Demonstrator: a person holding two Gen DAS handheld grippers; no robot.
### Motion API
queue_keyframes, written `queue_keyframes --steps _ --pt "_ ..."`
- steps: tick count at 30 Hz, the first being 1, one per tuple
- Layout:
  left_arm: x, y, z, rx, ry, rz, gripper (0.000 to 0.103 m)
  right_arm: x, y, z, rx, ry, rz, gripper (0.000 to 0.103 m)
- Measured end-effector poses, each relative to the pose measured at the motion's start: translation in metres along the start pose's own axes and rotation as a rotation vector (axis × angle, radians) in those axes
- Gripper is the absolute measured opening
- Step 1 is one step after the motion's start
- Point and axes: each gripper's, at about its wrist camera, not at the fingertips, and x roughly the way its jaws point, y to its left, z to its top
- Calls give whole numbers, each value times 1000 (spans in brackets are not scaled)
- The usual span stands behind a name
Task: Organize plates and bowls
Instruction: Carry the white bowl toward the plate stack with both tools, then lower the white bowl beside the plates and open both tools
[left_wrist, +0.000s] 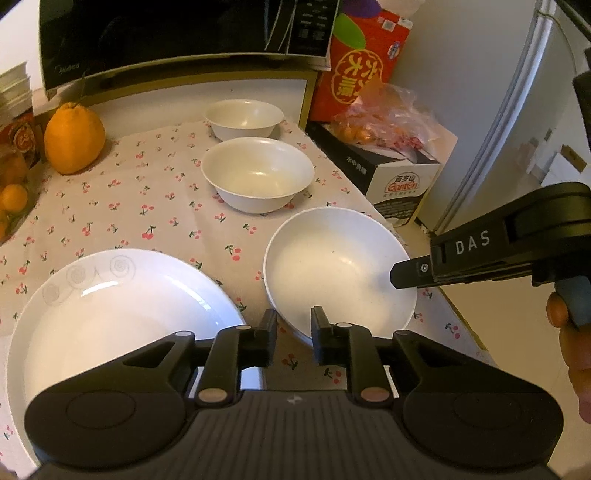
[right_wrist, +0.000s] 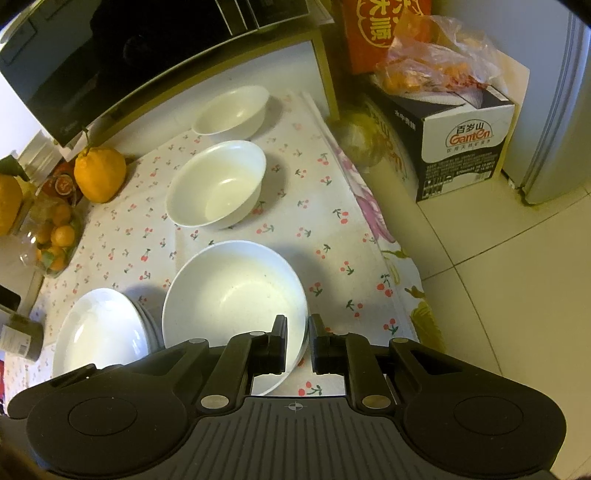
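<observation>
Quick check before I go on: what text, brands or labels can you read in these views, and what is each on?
"DAS": right gripper, on its side.
"Ganten", Chinese characters above: water carton.
"Midea", faint: microwave.
Large Chinese characters: red box.
Microwave panel buttons, carton fine print, small jar label: too small to read.

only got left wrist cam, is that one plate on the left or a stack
Observer: A stack. The right wrist view shows more rims under the top plate.
Operator: where exactly is the right gripper on the near bowl
Observer: The right gripper straddles the near bowl at its rim, one finger inside and one outside.
Operator: anything left of the plates
Observer: A small dark jar sits just left of them.
</observation>
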Motion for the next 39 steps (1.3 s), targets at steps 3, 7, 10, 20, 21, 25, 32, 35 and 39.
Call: queue_keyframes --steps 3,7,10,20,21,25,32,35,39 --pt "-2 -2 0 17 -16 9 23 0 2 -1 -13 -1 -6 15" --pt "-4 -3 2 32 -26 15 25 1 4 -1 -20 0 -7 19" --pt "-5 -2 2 36 -25 17 26 1 3 -1 -19 2 -6 20" --pt "-8 -1 5 32 -27 7 36 -4 5 0 -25 -11 3 33" --pt "-9 -1 5 32 -28 8 36 -5 5 0 -24 -15 6 37" --pt "-14 -1 7 27 -36 -5 40 -12 3 3 -12 -43 25 52" --pt "-22 -1 12 15 -64 -9 59 -19 6 8 1 -93 61 65" --pt "-25 1 16 4 -79 -3 68 -20 5 12 15 -111 77 69" --pt "-23 2 22 0 -89 19 76 -21 4 19 31 -138 103 73"
